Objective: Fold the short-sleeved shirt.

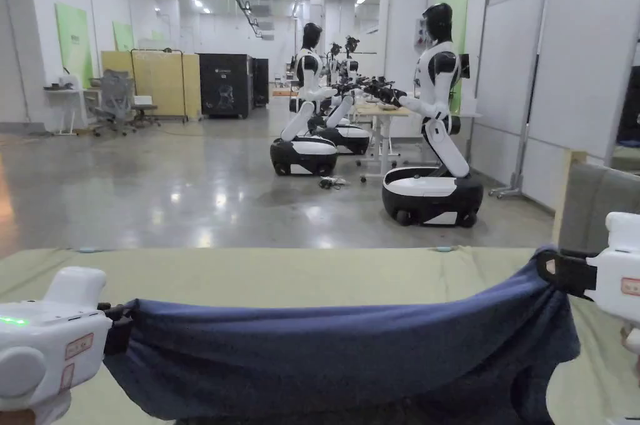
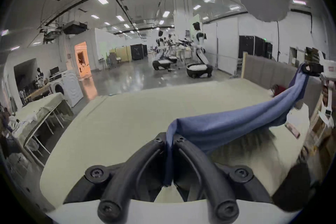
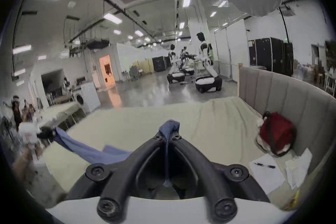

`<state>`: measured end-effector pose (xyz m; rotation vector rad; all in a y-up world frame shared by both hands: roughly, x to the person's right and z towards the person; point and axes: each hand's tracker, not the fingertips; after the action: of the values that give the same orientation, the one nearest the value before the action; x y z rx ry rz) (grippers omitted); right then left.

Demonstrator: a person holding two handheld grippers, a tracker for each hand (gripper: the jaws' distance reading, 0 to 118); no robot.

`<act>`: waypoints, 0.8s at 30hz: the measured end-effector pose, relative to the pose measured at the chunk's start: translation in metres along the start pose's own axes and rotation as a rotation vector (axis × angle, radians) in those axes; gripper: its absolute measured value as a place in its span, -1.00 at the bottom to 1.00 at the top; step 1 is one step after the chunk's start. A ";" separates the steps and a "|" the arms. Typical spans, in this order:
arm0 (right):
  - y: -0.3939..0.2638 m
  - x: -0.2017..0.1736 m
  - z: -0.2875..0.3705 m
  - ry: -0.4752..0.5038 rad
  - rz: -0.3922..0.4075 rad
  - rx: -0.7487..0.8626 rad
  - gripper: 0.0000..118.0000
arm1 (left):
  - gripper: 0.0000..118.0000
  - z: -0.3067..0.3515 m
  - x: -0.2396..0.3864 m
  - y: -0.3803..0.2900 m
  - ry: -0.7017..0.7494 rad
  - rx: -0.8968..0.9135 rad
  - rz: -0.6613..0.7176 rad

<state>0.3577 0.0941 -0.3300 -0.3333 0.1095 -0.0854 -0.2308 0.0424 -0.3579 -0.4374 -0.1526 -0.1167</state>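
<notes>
Your left gripper (image 1: 115, 326) at 8 o'clock and right gripper (image 1: 553, 270) at 3 o'clock each clench an end of the blue shirt (image 1: 337, 357). It hangs above the green table (image 1: 281, 273), long axis 9-to-3, both ends equally near.

Soft matt blue cloth shirt (image 1: 350, 351), pale matt sheet (image 1: 281, 273), glossy polished floor (image 1: 156, 189).

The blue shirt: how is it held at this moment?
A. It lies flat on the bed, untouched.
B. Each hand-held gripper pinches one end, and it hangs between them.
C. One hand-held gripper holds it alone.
B: the left hand-held gripper and the right hand-held gripper each clamp the blue shirt, which sags between them.
</notes>
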 end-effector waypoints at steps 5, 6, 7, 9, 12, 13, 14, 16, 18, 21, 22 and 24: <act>-0.111 -0.013 0.030 0.019 0.069 -0.167 -0.90 | -0.93 0.038 0.013 -0.101 -0.021 -0.115 -0.047; -0.134 -0.007 0.031 0.033 0.028 -0.194 -0.90 | -0.93 0.043 0.014 -0.120 -0.031 -0.128 -0.031; -0.159 -0.006 0.033 0.044 -0.009 -0.230 -0.90 | -0.93 0.045 0.014 -0.142 -0.032 -0.167 0.009; -0.202 -0.008 0.035 0.012 -0.037 -0.301 -0.90 | -0.93 0.047 0.016 -0.180 -0.048 -0.235 0.056; -0.251 -0.006 0.038 -0.011 -0.064 -0.385 -0.89 | -0.93 0.045 0.019 -0.217 -0.018 -0.293 0.046; -0.261 -0.005 0.039 -0.024 -0.077 -0.393 -0.83 | -0.92 0.046 0.020 -0.225 -0.011 -0.292 0.044; -0.267 -0.004 0.041 -0.040 -0.097 -0.395 -0.66 | -0.89 0.047 0.020 -0.228 -0.007 -0.289 0.042; -0.264 -0.003 0.045 -0.054 -0.122 -0.365 0.17 | -0.22 0.052 0.021 -0.227 0.012 -0.252 0.035; -0.245 -0.009 0.055 -0.041 -0.105 -0.303 0.28 | 0.14 0.065 0.028 -0.215 0.067 -0.184 0.029; -0.208 -0.034 0.078 0.008 -0.097 -0.104 0.47 | 1.00 0.100 0.054 -0.183 0.022 0.040 0.071; -0.196 -0.049 0.089 0.018 -0.092 -0.044 0.47 | 1.00 0.112 0.065 -0.171 0.044 0.116 0.077; -0.181 -0.070 0.106 0.009 -0.057 0.090 0.47 | 1.00 0.132 0.083 -0.154 0.059 0.221 0.072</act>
<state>0.2899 -0.0349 -0.1638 -0.2466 0.1044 -0.1481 -0.1880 -0.0456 -0.1621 -0.2183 -0.0899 -0.0415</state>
